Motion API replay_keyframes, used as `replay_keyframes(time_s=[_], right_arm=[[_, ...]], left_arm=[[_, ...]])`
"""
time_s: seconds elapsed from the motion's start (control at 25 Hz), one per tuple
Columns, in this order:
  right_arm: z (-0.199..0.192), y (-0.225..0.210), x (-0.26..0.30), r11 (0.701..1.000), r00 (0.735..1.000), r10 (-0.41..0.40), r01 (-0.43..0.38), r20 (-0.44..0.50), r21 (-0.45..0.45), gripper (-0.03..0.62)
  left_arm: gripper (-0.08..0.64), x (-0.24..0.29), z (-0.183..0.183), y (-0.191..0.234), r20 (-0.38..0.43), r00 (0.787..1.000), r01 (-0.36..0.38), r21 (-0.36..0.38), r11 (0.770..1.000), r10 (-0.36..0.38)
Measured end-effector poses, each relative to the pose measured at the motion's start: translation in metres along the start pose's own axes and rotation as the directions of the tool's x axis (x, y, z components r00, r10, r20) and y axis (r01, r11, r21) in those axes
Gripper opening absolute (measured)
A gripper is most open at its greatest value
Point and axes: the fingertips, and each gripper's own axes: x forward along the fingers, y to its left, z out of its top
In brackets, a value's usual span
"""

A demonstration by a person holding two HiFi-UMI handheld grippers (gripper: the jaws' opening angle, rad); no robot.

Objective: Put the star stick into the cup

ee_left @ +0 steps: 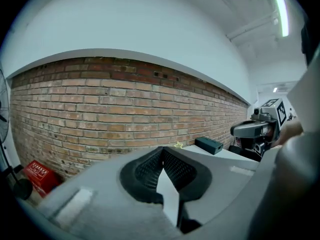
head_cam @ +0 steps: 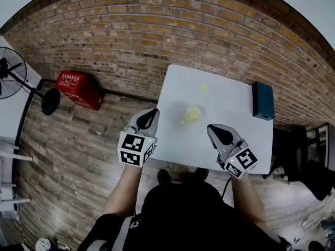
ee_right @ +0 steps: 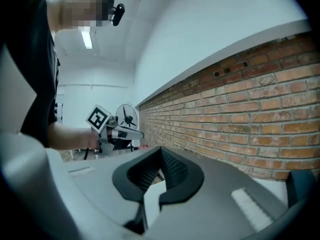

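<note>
Holds left gripper (head_cam: 153, 112) and right gripper (head_cam: 213, 129) by the near edge of the counter (head_cam: 178, 77), both sets of fingers pressed together on nothing, with yellow cup (head_cam: 192, 114) mid-counter, star stick (head_cam: 204, 88) lying beyond it toward the far edge, and white writing on the red crate (head_cam: 78, 89) unreadable.

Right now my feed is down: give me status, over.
Left gripper and right gripper both shut, empty. Star stick on table beyond cup, not in it. Path clear; teal box off to the right.
</note>
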Motion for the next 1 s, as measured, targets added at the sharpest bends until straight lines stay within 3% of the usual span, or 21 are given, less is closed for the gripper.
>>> replay_keyframes(time_s=[0.12, 0.44, 1.0], right_arm=[[0.006, -0.007, -0.017, 0.998, 0.998, -0.057, 0.057, -0.006, -0.03, -0.003], [0.008, -0.052, -0.073, 0.983, 0.983, -0.182, 0.181, 0.037, 0.039, -0.003], [0.012, -0.085, -0.118, 0.986, 0.985, -0.147, 0.139, 0.089, 0.095, -0.003]], left_arm=[[0.006, 0.008, 0.006, -0.004, 0.018, 1.0, 0.022, -0.019, 1.0, -0.022], [0.006, 0.029, 0.015, -0.042, 0.024, 0.999, 0.044, -0.04, 0.998, -0.043], [0.006, 0.036, 0.02, -0.096, 0.012, 1.0, 0.0, -0.05, 0.999, 0.001]])
